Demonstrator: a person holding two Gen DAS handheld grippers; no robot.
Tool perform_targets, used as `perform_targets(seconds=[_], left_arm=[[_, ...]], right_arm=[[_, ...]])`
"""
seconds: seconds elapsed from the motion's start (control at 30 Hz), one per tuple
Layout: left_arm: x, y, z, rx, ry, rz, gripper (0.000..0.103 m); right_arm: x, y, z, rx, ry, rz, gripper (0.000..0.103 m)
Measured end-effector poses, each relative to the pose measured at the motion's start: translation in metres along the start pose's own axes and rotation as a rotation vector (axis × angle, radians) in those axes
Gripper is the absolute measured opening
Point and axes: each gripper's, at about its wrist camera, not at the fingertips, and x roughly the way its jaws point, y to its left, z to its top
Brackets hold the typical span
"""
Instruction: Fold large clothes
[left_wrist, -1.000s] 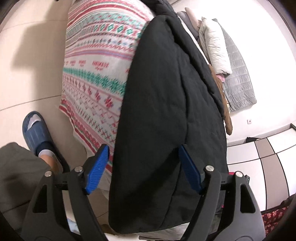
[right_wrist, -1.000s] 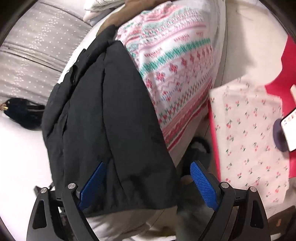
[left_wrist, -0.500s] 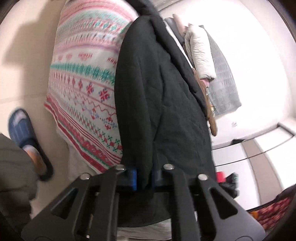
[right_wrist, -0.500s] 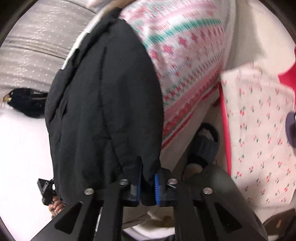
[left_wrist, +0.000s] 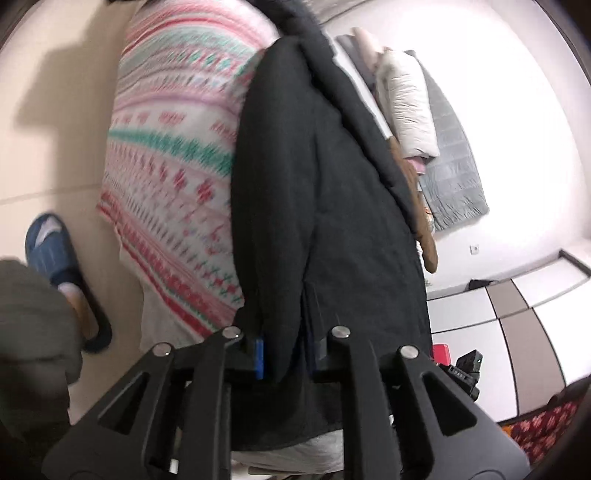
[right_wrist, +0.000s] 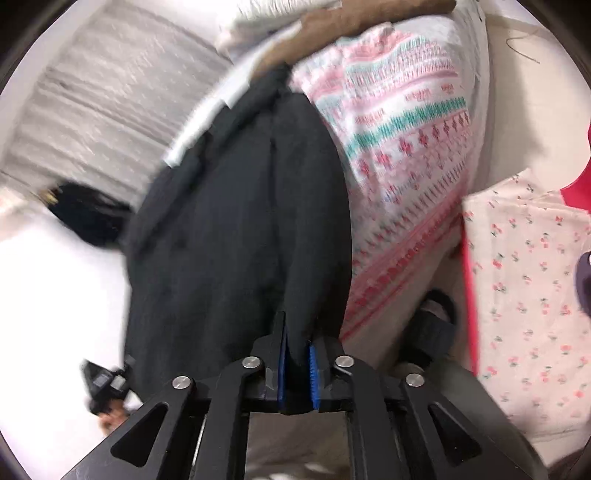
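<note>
A large black quilted coat lies lengthwise on a bed covered by a pink, red and green patterned blanket. My left gripper is shut on the coat's near hem, a thick fold of black cloth between its blue pads. In the right wrist view the same black coat runs away from me, and my right gripper is shut on its near edge beside the patterned blanket. Both views are blurred.
Folded white and grey padded garments and a brown garment lie at the far side. A blue slipper is on the floor at left. A floral cloth lies at right. A black bag sits at left.
Both grippers were open around the coat's near edge a second ago. They have closed on it, and both views have since shifted with the cloth held.
</note>
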Motion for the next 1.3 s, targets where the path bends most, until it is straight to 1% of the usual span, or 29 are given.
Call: perform_targets(seconds=[0.03,0.07,0.13,0.2,0.23,0.27,0.3,0.37,0.4,0.43,0.47,0.57,0.67,0.77,0.83,0.9,0.97,1.03,1.07,1.2,1.3], left_arm=[[-0.001,0.002,-0.002,-0.015,-0.006,-0.014,0.023],[-0.002,0.003,-0.004,-0.024,-0.009,-0.024,0.031],[-0.001,0.006,-0.011,-0.038,-0.009,-0.054,0.042],[0.001,0.007,-0.018,-0.035,-0.005,-0.066,0.042],[0.002,0.008,-0.022,-0.036,-0.008,-0.073,0.035],[0.001,0.007,-0.023,-0.031,-0.013,-0.076,0.011],[-0.002,0.006,-0.026,-0.015,-0.026,-0.07,0.011],[-0.007,0.005,-0.028,-0.006,-0.048,-0.081,0.009],[-0.013,0.004,-0.028,-0.01,-0.058,-0.082,0.008],[-0.018,0.004,-0.026,-0.017,-0.064,-0.092,0.008],[-0.022,0.002,-0.024,-0.023,-0.072,-0.096,0.007],[-0.036,-0.011,-0.02,-0.006,-0.087,-0.073,0.006],[-0.058,-0.03,-0.02,0.032,-0.13,-0.077,0.006],[-0.085,-0.039,-0.024,0.029,-0.161,-0.112,0.005],[-0.107,-0.047,-0.03,0.05,-0.182,-0.136,0.005],[-0.129,-0.057,-0.04,0.088,-0.211,-0.143,0.005],[-0.153,-0.068,-0.055,0.142,-0.231,-0.158,0.005],[-0.17,-0.073,-0.07,0.181,-0.244,-0.174,0.005],[-0.175,-0.074,-0.074,0.188,-0.247,-0.174,0.005],[-0.196,-0.067,-0.098,0.195,-0.235,-0.177,0.005],[-0.206,-0.062,-0.101,0.186,-0.247,-0.177,0.005]], right_arm=[[0.008,-0.002,0.0,0.003,0.021,-0.021,0.026],[0.013,-0.006,0.0,0.021,0.04,-0.043,0.034],[0.021,-0.015,-0.001,0.067,0.071,-0.064,0.036],[0.028,-0.022,-0.002,0.098,0.1,-0.044,0.036],[0.029,-0.021,-0.003,0.095,0.101,-0.035,0.033],[0.03,-0.018,-0.004,0.077,0.099,-0.042,0.017],[0.03,-0.016,-0.005,0.064,0.092,-0.045,0.008],[0.024,-0.01,-0.009,0.04,0.06,-0.045,0.007],[0.017,-0.007,-0.01,0.034,0.025,-0.027,0.006],[0.011,-0.006,-0.011,0.035,-0.003,0.0,0.006],[-0.001,-0.006,-0.013,0.044,-0.052,0.042,0.005],[-0.024,-0.004,-0.013,0.055,-0.141,0.123,0.005],[-0.046,0.003,-0.016,0.028,-0.201,0.169,0.005],[-0.066,0.014,-0.027,0.004,-0.239,0.212,0.004],[-0.082,0.017,-0.037,-0.009,-0.276,0.253,0.004],[-0.104,0.023,-0.051,-0.031,-0.318,0.29,0.004],[-0.129,0.027,-0.068,-0.051,-0.359,0.321,0.004],[-0.15,0.032,-0.081,-0.074,-0.391,0.328,0.004],[-0.162,0.034,-0.092,-0.088,-0.408,0.33,0.004],[-0.187,0.037,-0.122,-0.108,-0.438,0.33,0.004],[-0.198,0.041,-0.14,-0.125,-0.449,0.33,0.004]])
